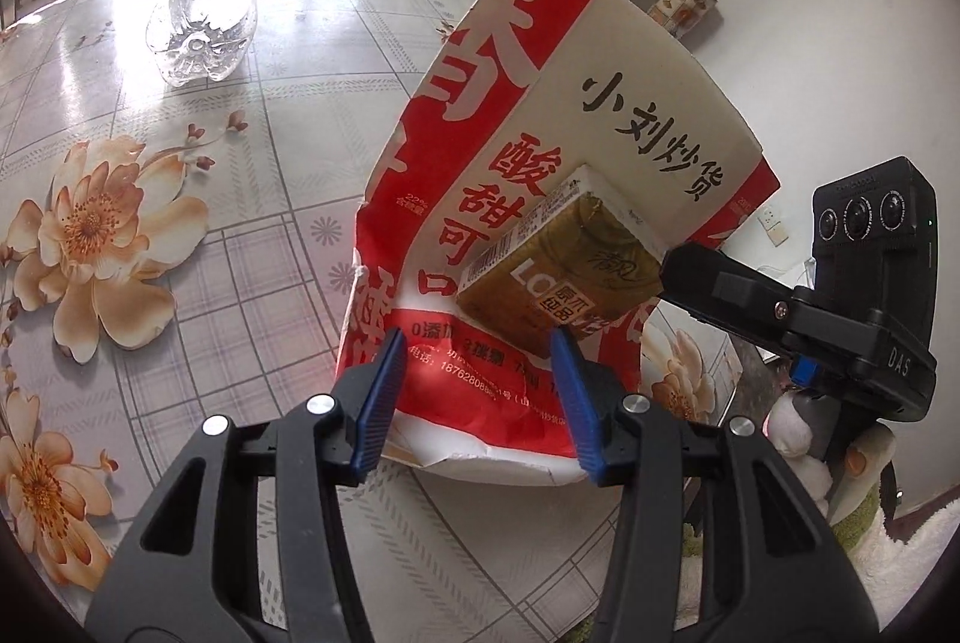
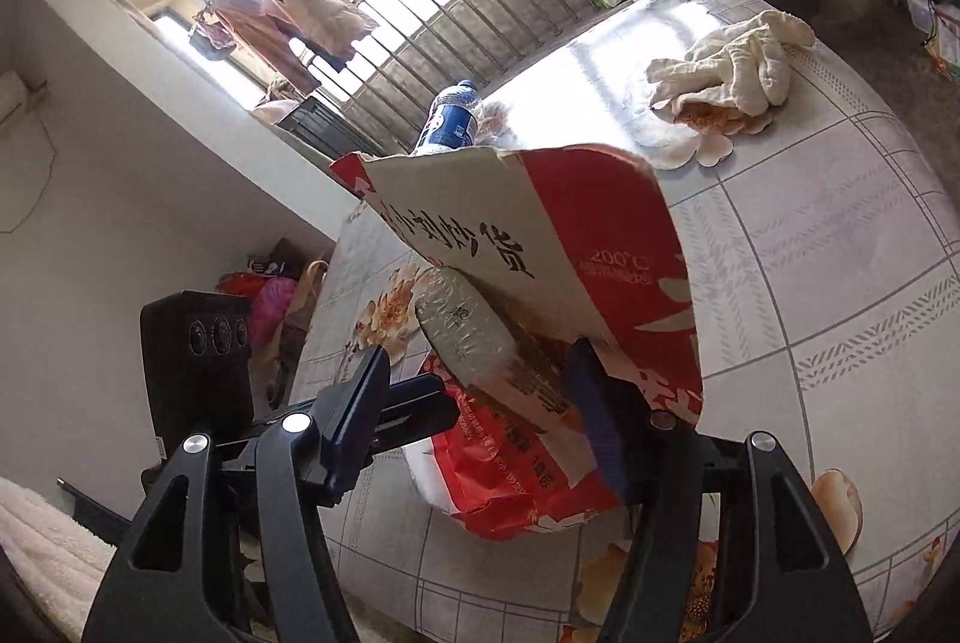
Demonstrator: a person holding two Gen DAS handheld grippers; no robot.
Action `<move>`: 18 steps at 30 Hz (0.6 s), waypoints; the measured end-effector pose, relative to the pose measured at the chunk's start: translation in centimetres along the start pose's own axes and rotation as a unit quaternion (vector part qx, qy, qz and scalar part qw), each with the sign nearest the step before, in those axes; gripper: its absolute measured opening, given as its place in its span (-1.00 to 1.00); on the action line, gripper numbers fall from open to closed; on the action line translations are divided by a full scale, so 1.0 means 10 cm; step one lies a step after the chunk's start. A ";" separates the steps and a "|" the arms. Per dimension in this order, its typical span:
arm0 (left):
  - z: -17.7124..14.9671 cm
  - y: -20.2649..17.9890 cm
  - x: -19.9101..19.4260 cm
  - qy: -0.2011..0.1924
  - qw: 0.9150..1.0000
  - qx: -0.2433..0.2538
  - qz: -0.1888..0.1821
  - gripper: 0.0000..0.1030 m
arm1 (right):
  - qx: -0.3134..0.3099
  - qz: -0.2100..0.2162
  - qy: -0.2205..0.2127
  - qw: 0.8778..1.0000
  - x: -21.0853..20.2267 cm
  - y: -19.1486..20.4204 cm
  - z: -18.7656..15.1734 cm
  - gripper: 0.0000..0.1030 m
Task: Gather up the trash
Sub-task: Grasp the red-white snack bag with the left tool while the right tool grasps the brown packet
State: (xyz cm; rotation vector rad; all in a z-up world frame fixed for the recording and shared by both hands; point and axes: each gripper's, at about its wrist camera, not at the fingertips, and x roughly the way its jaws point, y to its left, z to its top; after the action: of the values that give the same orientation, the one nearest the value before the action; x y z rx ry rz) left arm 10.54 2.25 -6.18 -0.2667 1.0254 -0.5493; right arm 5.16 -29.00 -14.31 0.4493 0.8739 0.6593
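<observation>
I see the bag (image 1: 540, 199), red and white paper with its mouth open, held up over the tabletop (image 1: 240, 253) at the centre of the left view. A brown pack (image 1: 558, 277) lies half inside the mouth, leaning against the bag's inner wall. My left gripper (image 1: 477, 403) is clamped on the bag's lower end, both blue pads pressed to the paper. My right gripper (image 2: 480, 412) reaches in from 3 o'clock in the left view; its pads stand apart on either side of the pack, which lies between them, and I cannot tell whether either pad touches it. At 11 o'clock a clear bottle (image 1: 210, 7) lies on its side on the tabletop, well apart from the bag. In the right view a white cloth (image 2: 729, 70) lies bunched at 1 o'clock.
</observation>
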 end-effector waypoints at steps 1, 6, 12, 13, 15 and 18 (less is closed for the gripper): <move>0.00 -0.01 0.00 0.000 1.000 0.000 0.000 -0.11 | 0.001 0.001 0.000 1.000 0.04 -0.02 0.01 0.18; -0.01 -0.07 0.03 0.000 1.000 0.004 -0.004 -0.11 | -0.005 0.007 0.001 1.000 0.23 -0.02 0.08 0.18; -0.01 -0.07 0.05 0.000 1.000 0.004 -0.010 -0.11 | -0.005 0.000 0.004 1.000 0.32 -0.06 0.09 0.10; -0.02 -0.07 0.05 0.000 1.000 0.004 -0.010 -0.11 | -0.006 -0.003 0.004 1.000 0.32 -0.05 0.09 0.02; -0.03 -0.08 0.03 -0.001 1.000 0.003 -0.012 -0.11 | 0.000 -0.003 0.003 1.000 0.32 -0.07 0.11 -0.09; -0.03 -0.08 0.00 -0.005 1.000 0.004 -0.016 -0.11 | 0.009 0.005 0.005 1.000 0.28 -0.10 0.10 -0.18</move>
State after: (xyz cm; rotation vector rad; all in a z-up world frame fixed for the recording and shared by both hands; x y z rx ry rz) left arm 10.08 1.62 -6.01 -0.2784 1.0100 -0.5803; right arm 7.61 -27.88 -15.95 0.4661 0.8885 0.6645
